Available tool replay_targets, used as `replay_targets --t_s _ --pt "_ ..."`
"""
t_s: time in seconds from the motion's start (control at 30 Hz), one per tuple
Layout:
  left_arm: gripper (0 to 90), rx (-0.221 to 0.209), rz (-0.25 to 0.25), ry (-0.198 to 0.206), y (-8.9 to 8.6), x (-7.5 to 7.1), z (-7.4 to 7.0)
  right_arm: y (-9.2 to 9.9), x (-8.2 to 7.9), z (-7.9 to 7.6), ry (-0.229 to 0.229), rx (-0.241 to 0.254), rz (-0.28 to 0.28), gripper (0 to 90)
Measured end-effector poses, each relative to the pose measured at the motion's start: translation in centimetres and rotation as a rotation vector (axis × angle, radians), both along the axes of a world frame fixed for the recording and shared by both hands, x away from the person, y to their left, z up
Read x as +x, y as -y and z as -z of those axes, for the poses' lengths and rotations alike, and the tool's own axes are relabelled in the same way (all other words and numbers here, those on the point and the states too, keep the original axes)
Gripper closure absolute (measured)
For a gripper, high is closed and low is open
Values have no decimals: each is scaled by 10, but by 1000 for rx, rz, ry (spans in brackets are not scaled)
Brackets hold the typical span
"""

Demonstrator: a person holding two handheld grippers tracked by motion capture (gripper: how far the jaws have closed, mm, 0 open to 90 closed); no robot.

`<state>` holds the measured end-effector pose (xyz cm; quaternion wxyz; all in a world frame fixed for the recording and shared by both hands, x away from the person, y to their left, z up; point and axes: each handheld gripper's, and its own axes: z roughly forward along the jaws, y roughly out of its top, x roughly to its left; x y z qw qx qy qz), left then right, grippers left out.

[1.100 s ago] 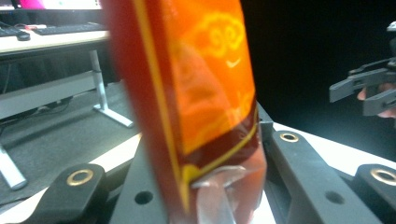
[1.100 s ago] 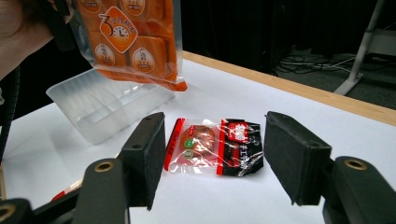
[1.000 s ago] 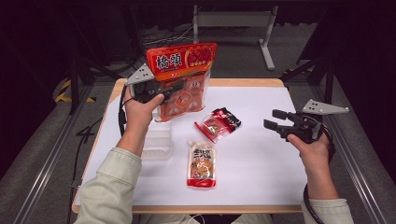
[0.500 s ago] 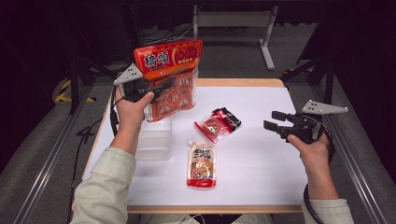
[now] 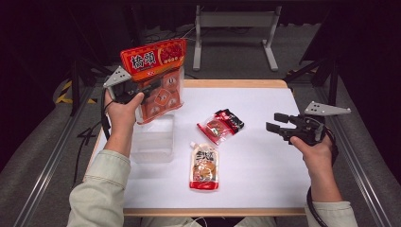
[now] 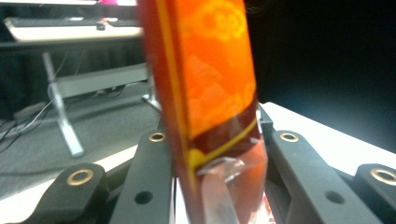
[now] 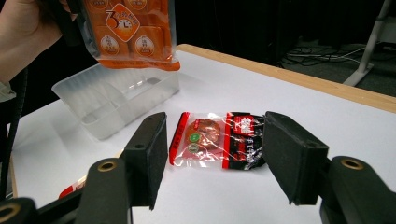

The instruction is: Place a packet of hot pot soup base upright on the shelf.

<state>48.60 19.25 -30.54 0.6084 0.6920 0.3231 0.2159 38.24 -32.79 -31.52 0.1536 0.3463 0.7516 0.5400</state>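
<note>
High view: left tongs point(image 5: 150, 90) hold orange bag point(image 5: 158, 78) over table's point(image 5: 265, 165) left edge.

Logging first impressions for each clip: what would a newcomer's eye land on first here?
First, the big orange snack bag, held in the air over the table's far left corner, pinched in the left claw. Below it sits a clear plastic bin. On the white table lie a small red-and-black packet and an orange pouch, with the right claw open towards the packet.
</note>
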Motion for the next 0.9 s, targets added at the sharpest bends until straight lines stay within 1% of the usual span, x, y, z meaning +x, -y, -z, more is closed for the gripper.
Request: replay_targets --t_s 0.03,0.13,0.27,0.3,0.33,0.37,0.4,0.43,0.47,0.57,0.7,0.73,0.83,0.9 --pt "713 -2 -9 -8 -1 1 1 0 0 0 -4 3 -1 413" --pt "714 8 -38 -8 -5 2 4 0 0 1 -14 8 -2 409" --pt "713 10 -56 -10 -8 3 7 0 1 1 -16 8 -3 408" --pt "713 7 -70 -15 -8 3 7 0 1 1 -16 9 -3 408" --pt "713 7 -70 -15 -8 3 7 0 1 1 -18 10 -4 405" --pt "714 14 -95 -24 -10 3 10 -1 1 2 -23 15 -6 404" --pt "713 12 -102 -22 -11 4 11 -1 1 2 -25 14 -9 404" --pt "713 4 -104 -29 -12 4 11 -1 1 2 -24 12 -8 404" --pt "713 -9 -109 -27 -14 4 13 -2 1 2 -23 10 -10 403" --pt "713 -20 -112 -31 -17 4 15 -2 1 3 -25 13 -11 402" --pt "713 -5 -113 -31 -16 3 17 -3 2 3 -30 12 -16 400" --pt "713 2 -109 -40 -16 2 17 -4 1 3 -30 13 -17 400" --pt "713 34 -118 -51 -14 2 21 -4 1 3 -30 14 -17 398" --pt "713 22 -118 -60 -14 3 25 -4 2 3 -31 12 -18 397"
